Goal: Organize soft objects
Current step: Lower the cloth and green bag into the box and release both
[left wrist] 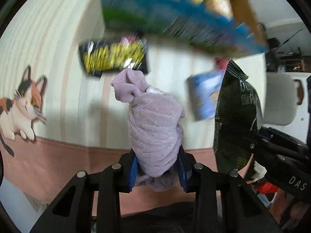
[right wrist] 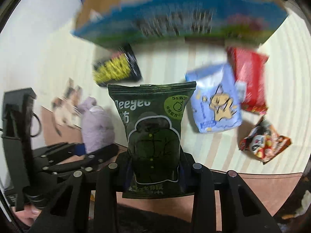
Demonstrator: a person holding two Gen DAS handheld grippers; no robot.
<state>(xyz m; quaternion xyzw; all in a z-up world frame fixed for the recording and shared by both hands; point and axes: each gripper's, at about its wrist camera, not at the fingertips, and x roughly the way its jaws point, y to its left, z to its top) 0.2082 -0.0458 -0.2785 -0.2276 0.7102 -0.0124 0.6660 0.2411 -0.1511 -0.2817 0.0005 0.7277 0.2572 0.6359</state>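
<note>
My left gripper [left wrist: 157, 171] is shut on a lilac fleece cloth [left wrist: 153, 122] and holds it above the striped mat; the cloth also shows in the right wrist view [right wrist: 97, 126]. My right gripper [right wrist: 154, 169] is shut on a dark green packet [right wrist: 153, 126], held upright; it shows at the right of the left wrist view [left wrist: 237, 114]. Ahead stands a blue-and-green cardboard box [right wrist: 175, 17], also blurred in the left wrist view [left wrist: 175, 19].
On the cream striped mat [right wrist: 167, 66] lie a black-and-yellow packet [right wrist: 116, 68], a light blue packet [right wrist: 215, 101], a red packet [right wrist: 250, 81] and an orange-black packet [right wrist: 264, 141]. A cat picture [left wrist: 23, 104] marks the mat's left edge. A pink border [left wrist: 58, 165] runs along the front.
</note>
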